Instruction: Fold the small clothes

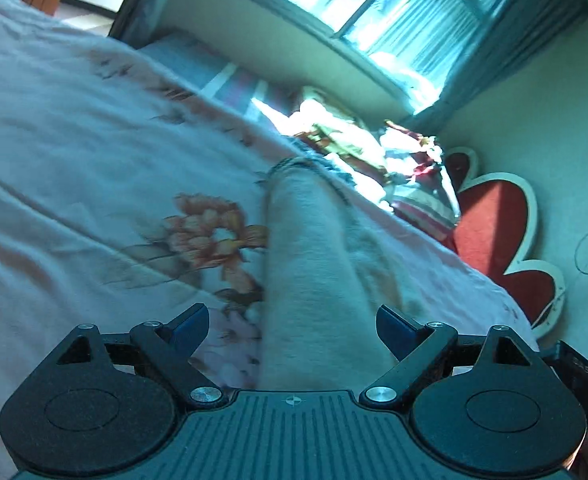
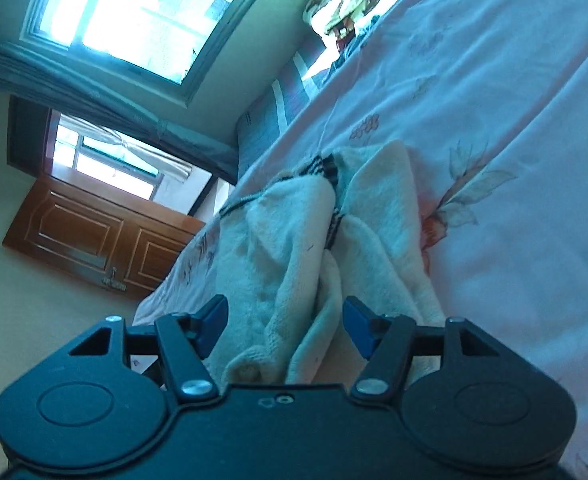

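Both sets of jaws stand apart, nothing pinched in either. Left gripper (image 1: 292,326) first: blue pads spread wide, and the cream knit garment (image 1: 305,264) runs straight out between them, a long soft roll lying on the floral bedsheet (image 1: 74,184) without touching either pad. Over to the right gripper (image 2: 285,326): its pads are parted too, less widely, and the garment sits bunched between and just beyond them in loose folds, free of any grip. Released on both sides, then, which reads to me like a fold laid down and let go so the cloth can settle flat on the bed.

Now the garment itself: thick, fuzzy, cream-white, with a dark striped trim (image 2: 325,166) at its far end (a cuff or collar, hard to say which). From the right it looks rumpled, two lobes with a deep crease between them; from the left it looks smoother, though blurred.

Beyond the jaws, a heap of colourful clothes (image 1: 353,148) lies well apart at the bed's far edge, under the window (image 1: 373,12).
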Available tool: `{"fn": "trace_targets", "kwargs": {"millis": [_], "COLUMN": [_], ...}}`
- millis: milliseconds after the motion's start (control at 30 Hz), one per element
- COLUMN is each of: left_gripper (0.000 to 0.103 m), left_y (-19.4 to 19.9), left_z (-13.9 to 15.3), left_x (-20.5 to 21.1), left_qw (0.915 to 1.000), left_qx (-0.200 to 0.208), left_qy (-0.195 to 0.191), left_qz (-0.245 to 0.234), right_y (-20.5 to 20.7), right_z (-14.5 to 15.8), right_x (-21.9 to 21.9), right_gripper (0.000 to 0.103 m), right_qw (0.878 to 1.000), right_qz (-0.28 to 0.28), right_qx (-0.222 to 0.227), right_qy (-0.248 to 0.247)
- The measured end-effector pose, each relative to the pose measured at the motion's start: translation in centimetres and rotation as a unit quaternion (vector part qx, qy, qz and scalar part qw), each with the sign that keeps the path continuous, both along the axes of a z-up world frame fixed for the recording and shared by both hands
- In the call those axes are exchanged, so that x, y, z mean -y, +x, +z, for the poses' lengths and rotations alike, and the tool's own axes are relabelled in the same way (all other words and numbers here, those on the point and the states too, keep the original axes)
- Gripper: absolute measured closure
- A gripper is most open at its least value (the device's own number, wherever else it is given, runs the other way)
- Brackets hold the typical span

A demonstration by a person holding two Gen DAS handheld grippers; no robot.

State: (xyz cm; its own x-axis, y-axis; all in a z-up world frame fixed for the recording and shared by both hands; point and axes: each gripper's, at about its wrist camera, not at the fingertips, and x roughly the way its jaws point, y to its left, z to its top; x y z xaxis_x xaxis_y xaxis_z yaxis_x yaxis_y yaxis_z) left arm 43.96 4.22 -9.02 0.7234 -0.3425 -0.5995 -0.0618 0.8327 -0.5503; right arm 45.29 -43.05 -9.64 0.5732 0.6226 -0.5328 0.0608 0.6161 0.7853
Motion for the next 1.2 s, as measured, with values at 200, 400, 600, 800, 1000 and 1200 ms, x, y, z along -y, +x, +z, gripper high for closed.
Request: {"fn": "trace_targets", "kwargs": {"millis": [200,400,600,800,1000,1200], "left_gripper": [0.013,0.013,0.013,0.013,0.013,0.013], "left_y": [0.9,1.8,3.2,5.0,5.3,5.0], "left_z": [-2.4,-3.1,-2.3,-1.4,-1.5,-2.0], "left_x": [0.1,0.6,1.1,3.9,6.8,6.8], "left_qw": [0.9993,0.9994,0.9987,0.9963,0.9881,0.9884], "left_qx": [-0.027,-0.026,-0.015,-0.006,0.002,-0.001], "left_qy": [0.026,0.025,0.048,0.077,0.14,0.137], "left_qz": [0.0,-0.002,-0.003,-0.036,-0.064,-0.066], "right_y": [2.0,2.3,-1.9,-3.5,-2.4,-2.2], "right_z": [-1.0,0.3,4.6,5.2,2.9,1.7], "right_x": [-3.6,-6.5,-11.2,-9.5,-7.3,-6.4], "right_gripper": [0.045,0.083,0.086,0.087,0.087,0.087], "right_qw": [0.997,0.982,0.891,0.872,0.892,0.908], "right_qz": [0.034,0.088,0.144,0.111,0.086,0.078], "right_qx": [-0.046,0.018,0.21,0.253,0.226,0.206], "right_qy": [-0.044,-0.166,-0.375,-0.403,-0.382,-0.357]}}
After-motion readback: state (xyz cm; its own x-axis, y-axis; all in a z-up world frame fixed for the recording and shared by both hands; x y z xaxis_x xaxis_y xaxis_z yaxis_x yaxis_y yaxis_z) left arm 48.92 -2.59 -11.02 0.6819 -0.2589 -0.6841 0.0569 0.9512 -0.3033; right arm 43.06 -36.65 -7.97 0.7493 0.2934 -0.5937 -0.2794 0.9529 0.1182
